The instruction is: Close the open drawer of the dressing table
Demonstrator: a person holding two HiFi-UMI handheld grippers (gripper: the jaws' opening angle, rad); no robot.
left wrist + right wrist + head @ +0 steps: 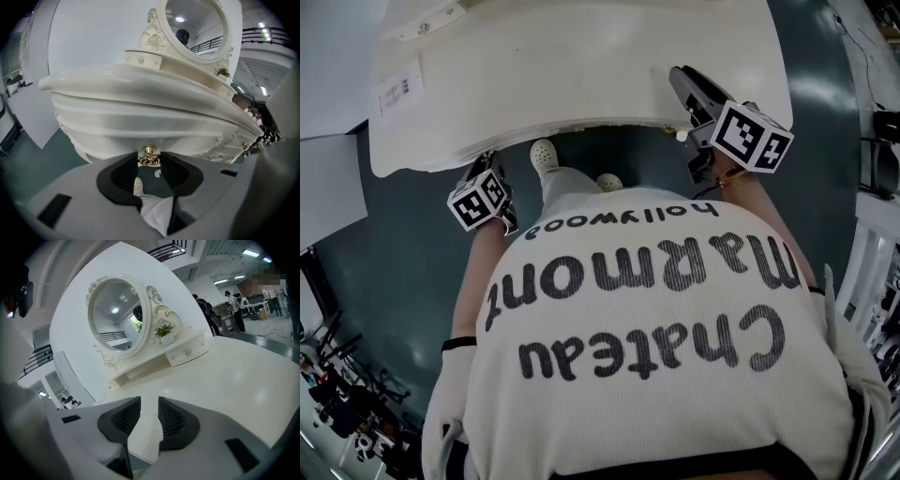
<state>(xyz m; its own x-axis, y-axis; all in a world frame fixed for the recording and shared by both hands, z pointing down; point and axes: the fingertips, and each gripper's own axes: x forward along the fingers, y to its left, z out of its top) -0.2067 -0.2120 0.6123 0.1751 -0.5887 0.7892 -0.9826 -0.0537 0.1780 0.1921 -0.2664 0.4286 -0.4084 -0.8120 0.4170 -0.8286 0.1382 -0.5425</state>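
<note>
White ribbed shirt (647, 347) with dark lettering is filling the lower part of the head view, and the person wearing it is standing right against the front of the dressing table (581, 66).

At the dressing table's left front, the left gripper (150, 159) is pointing down and in under the overhanging top. Its jaws are standing wide apart, and the gold knob (149, 151) is showing at the gap just past their tips, with neither pad pressing on it. That knob is sitting on the drawer (140, 133), the ribbed, curved band along the dressing table's front, directly below the top's edge. From the head view the drawer is hiding under the top, and how far out it is standing I cannot tell.

Below the dressing table's front edge, near the middle, a white shoe (545, 155) is resting on the dark teal floor (394, 262).

At the dressing table's right front, the right gripper (149, 399) is hanging over the white top, its marker cube lying past the table's edge on the person's side. Its jaws are standing a narrow gap apart with nothing between them, only the bare top showing through. At the back of the dressing table, an oval mirror (117, 317) in a carved frame is standing upright, with a small green plant (164, 331) just to its right.
</note>
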